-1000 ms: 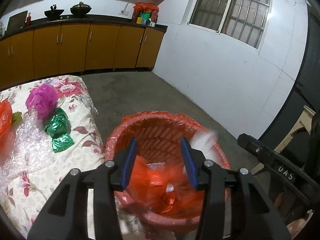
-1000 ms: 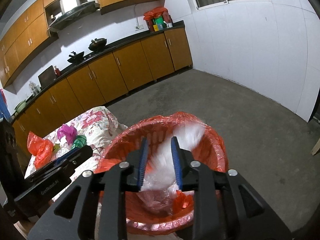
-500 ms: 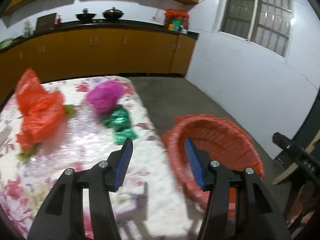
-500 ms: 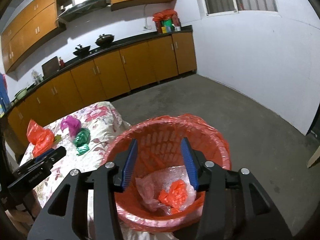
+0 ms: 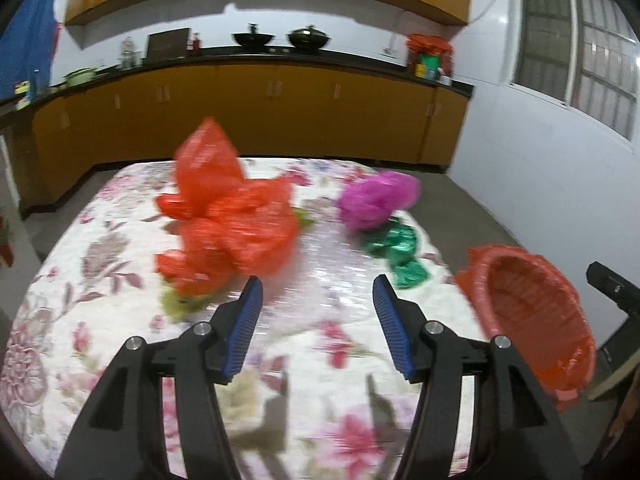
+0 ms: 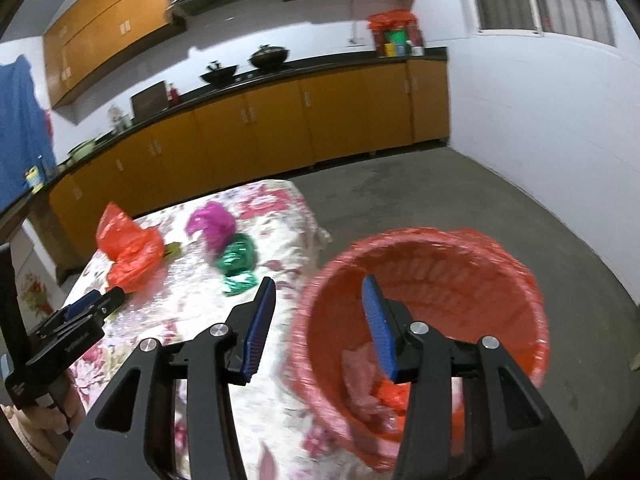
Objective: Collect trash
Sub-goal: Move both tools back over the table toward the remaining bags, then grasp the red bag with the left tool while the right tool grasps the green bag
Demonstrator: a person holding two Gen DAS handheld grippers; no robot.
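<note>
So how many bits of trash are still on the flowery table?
3, maybe more hidden: a red bag on the left, a purple bag farther right, and green foil touching it, nearest the basket.

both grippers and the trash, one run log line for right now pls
left gripper: open, empty, over table | right gripper: open, empty, at bin rim | on table: red bag, magenta wad, green foil
</note>
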